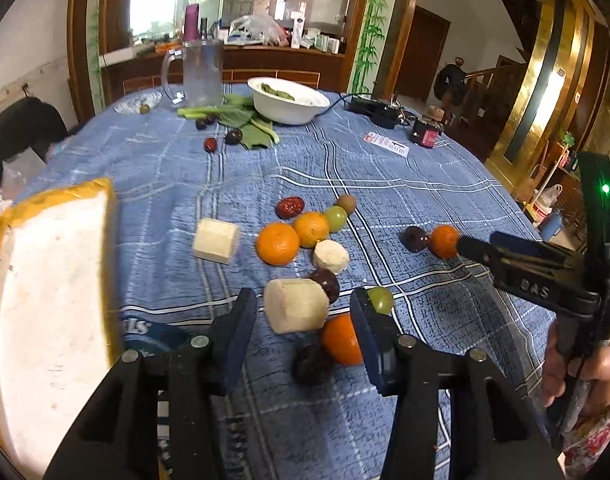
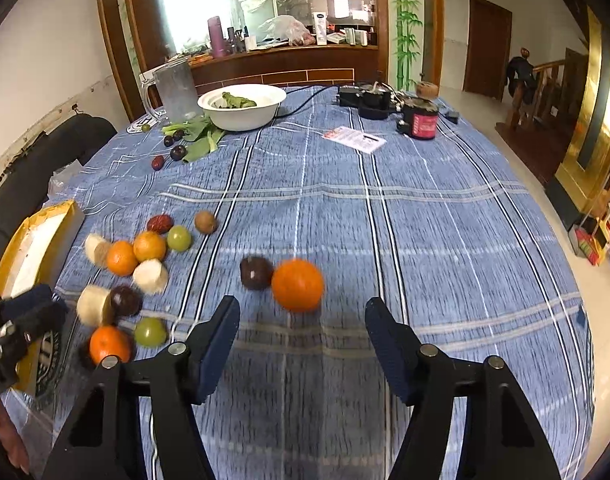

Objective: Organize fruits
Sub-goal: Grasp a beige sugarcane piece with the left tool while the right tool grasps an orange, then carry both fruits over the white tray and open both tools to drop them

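- Step in hand, by my read: right claw [image 2: 301,326] was lining up on the stray round orange tangerine [image 2: 297,285], which sat apart from the main fruit cluster, touching a dark purple round plum [image 2: 256,272].
- Right claw was released, jaws spread wide, nothing between them; tangerine lay just ahead of the gap, toward its left side.
- Left claw [image 1: 303,320] was also released and empty, hovering over the near end of the cluster: a pale cream cut cylinder chunk [image 1: 296,305], another orange tangerine [image 1: 342,340], a green grape [image 1: 381,299].
- Rest of the cluster sat mid-bench, left of centre: more tangerines, a red wrinkled jujube [image 1: 290,207], a brown kiwi [image 1: 347,203].
- Yellow-rimmed white foam tray [image 1: 45,300] sat at the bench's left edge, the likely drop spot, though I can't confirm it.
- Next move likely called for: advance right claw, centre the tangerine, close gently. Round fruit could roll; the plum touching it could get nudged.
- Surface: bench under a blue plaid tablecloth [image 2: 425,240], slightly wrinkled.
- Far edge: white round bowl with greens [image 2: 243,106], clear glass mug [image 2: 176,90], black and red gadgets [image 2: 421,122].
- Room: wood-framed mirror, staircase on the right.
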Tool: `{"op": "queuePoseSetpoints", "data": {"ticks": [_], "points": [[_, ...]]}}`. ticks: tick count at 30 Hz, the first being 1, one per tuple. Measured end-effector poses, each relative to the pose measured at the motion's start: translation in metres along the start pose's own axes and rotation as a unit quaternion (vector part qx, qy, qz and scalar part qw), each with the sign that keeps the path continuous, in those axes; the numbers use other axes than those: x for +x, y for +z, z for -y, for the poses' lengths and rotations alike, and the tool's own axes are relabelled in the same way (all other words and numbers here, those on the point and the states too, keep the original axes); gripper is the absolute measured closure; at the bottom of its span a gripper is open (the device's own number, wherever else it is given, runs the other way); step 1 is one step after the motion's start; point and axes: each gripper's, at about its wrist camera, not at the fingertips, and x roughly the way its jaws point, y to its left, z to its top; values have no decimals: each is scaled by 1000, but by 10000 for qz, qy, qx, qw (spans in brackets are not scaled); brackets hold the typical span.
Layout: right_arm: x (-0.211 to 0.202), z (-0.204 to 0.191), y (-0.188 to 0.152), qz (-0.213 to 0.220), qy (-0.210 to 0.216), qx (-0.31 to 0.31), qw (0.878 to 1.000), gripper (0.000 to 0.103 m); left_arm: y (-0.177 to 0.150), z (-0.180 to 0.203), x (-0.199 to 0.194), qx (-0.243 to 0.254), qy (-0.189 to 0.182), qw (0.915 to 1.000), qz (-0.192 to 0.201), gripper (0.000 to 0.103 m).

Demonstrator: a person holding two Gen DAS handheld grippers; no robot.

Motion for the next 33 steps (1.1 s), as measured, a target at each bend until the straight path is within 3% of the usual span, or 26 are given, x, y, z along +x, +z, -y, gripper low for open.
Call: {"op": "queuePoseSetpoints", "data": {"ticks": [4, 7, 11, 16, 20, 27, 33], "points": [[18, 1, 8, -25, 62, -1, 10000, 39, 1, -6, 22, -255, -246, 9991, -233, 56], [30, 7, 9, -71, 398, 213, 9990, 40, 1, -9, 36, -339, -283, 9984, -343, 56], [42, 16, 4, -276, 715, 437, 9961, 55, 1, -24, 48, -650, -389, 9961, -462, 66], [44, 23, 2, -295, 940, 655, 9930, 61, 2, -32, 51, -889, -580, 9934, -427, 62], [44, 23, 1, -256, 945, 667, 9929, 60, 2, -26, 54, -825, -496, 9949, -310, 58], [37, 25, 1, -88, 814, 706, 9941, 66, 0, -17, 44, -479, -211, 9986, 4, 69], [17, 26, 2, 309, 1037, 790, 9910, 66, 0, -24, 12, -639, -173, 9969, 424, 69]]}}
